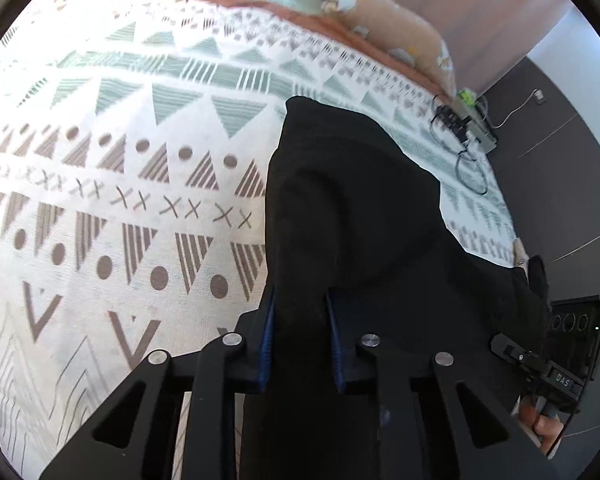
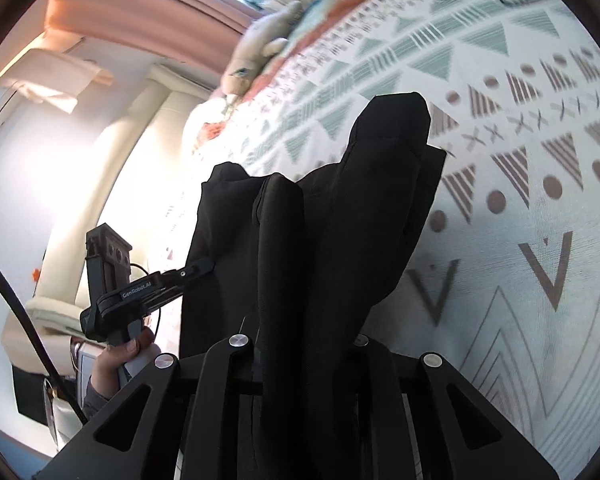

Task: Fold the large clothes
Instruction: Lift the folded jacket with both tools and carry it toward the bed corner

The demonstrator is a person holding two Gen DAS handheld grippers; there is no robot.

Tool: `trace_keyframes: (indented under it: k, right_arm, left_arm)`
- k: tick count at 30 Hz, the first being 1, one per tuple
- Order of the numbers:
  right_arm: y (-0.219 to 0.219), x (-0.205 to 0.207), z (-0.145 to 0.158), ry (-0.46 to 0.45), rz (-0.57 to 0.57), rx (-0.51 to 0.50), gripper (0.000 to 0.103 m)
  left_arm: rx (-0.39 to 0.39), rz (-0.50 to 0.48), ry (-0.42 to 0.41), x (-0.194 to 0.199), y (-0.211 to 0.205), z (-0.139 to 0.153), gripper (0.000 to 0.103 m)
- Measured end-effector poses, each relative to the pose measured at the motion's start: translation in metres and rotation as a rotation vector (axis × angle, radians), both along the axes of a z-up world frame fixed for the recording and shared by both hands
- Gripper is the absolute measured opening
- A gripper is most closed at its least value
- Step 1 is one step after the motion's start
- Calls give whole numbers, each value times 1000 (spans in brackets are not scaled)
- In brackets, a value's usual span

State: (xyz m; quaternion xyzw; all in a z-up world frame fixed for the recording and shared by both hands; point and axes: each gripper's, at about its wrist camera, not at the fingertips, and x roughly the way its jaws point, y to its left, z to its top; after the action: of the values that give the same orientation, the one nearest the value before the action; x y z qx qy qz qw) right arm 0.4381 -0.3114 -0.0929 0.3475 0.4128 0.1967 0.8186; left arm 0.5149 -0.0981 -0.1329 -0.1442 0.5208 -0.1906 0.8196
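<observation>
Patterned bedspread (image 1: pixel 140 184) — pink curtains (image 2: pixel 148 12), dark floor (image 1: pixel 560 184).

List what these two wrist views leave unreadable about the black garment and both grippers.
- Right gripper fingertips: right wrist view, black garment bunched over them.
- Garment type and full shape: both views, its lower part is cut off by the bottom edge.
- Left gripper pad contact: left wrist view, black cloth fills the gap; blue pads show only edge-on.
- Bedspread pattern, right wrist view: motion blur.

Your left tongs (image 1: pixel 302 312) and right tongs (image 2: pixel 300 344) are both clamped on black cloth (image 1: pixel 360 208), each pointing downward, hand (image 2: pixel 116 364) gripping the handle.
</observation>
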Motion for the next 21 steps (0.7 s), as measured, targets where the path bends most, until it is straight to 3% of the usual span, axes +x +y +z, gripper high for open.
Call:
trace_keyframes:
  k: [11,21]
  right_arm:
    - [37,-49,62,-154,77,-16,14]
    - [79,-69,121,-284,198,-26,14]
  left_arm:
    - [-94,78,-136,-66,53,63,20]
    - [-169,147,-253,-116,113,115,19]
